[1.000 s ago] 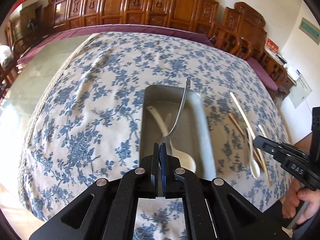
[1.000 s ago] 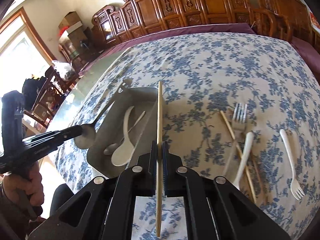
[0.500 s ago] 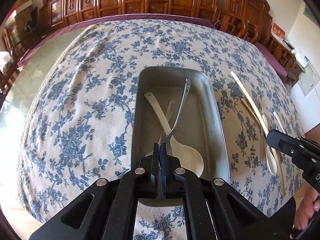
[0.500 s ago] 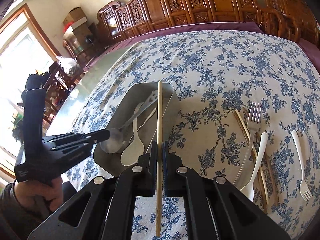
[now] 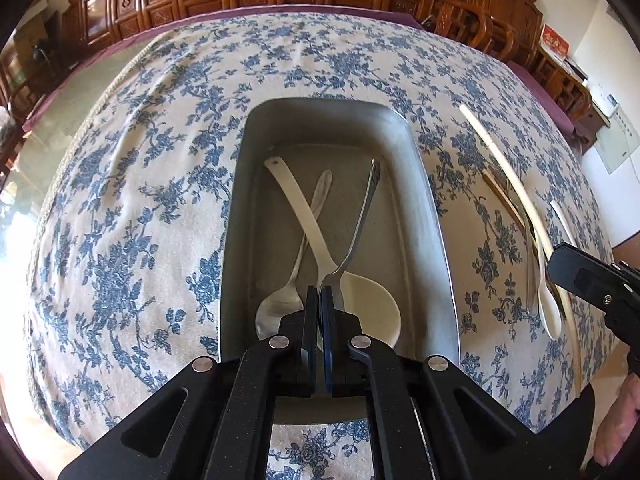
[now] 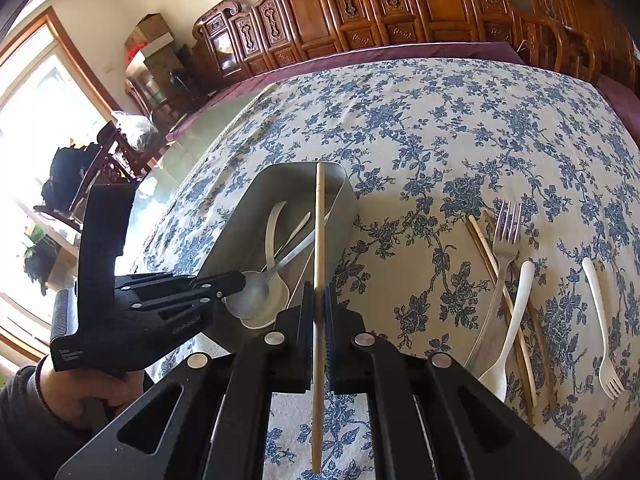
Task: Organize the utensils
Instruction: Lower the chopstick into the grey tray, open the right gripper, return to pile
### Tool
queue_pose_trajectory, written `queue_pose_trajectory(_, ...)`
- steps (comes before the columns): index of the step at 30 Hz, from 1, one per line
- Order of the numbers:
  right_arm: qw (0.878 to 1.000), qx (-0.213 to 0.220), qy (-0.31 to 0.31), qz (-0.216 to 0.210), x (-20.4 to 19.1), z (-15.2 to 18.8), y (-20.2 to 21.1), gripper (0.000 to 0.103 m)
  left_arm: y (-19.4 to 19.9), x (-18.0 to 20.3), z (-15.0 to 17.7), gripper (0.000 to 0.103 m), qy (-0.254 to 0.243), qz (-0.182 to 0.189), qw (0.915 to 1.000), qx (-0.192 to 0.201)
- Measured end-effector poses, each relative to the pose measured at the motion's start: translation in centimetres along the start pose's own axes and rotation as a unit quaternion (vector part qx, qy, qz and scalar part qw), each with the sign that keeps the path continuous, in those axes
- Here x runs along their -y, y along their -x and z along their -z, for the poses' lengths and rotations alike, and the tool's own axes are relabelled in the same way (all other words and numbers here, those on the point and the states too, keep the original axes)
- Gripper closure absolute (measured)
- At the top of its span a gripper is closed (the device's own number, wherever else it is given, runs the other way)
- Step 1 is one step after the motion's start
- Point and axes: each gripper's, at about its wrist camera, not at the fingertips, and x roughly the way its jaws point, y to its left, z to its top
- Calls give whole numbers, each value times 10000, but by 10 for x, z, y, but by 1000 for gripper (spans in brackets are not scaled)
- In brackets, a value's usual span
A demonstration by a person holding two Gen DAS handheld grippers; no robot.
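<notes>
Nearest in the left wrist view, the left gripper [image 5: 319, 300] has its jaws pinched tight on the bowl end of a metal spoon [image 5: 356, 232], whose handle slants away over the metal tray [image 5: 436, 248]; the bowl itself is mostly hidden behind the pads here, while the right wrist view shows it whole, held low above the near end of the tray. Only the left view looks straight down into the tray, where a white spoon [image 5: 316, 240] lies crossed over a second metal spoon [image 5: 296, 276]. Nearest in the right wrist view, the right gripper [image 6: 319, 300] is clamped on a single wooden chopstick [image 6: 319, 240] that runs between the pads, its far tip over the tray rim and its near end reaching toward the camera. That view alone lays out the loose pieces on the floral tablecloth [image 6: 440, 128] to the right of the tray: a metal fork [image 6: 505, 240], a white plastic spoon [image 6: 512, 320], a white plastic fork [image 6: 600, 320] and more chopsticks [image 6: 492, 264] partly buried under them, so their count is unclear. In the left view these are squeezed against the right edge and partly blocked by the other gripper. Farthest, carved wooden chairs [image 6: 360, 12] line the wall.
</notes>
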Motion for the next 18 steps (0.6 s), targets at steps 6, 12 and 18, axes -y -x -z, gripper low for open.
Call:
queue_pose_trajectory(6, 10000, -28, 79, -10, -10, -2, -5, 97, 10, -5, 3, 101, -25, 41, 9999, 95)
queue_pose_trajectory(12, 9998, -66, 166, -30, -26, -9, -15, 97, 32, -18, 6, 101, 25, 132, 9993, 338)
queue_pose_trajectory(18, 9996, -151, 235, -57, -46, -20, -36, 97, 54, -33, 8, 102, 29, 107, 9983, 580)
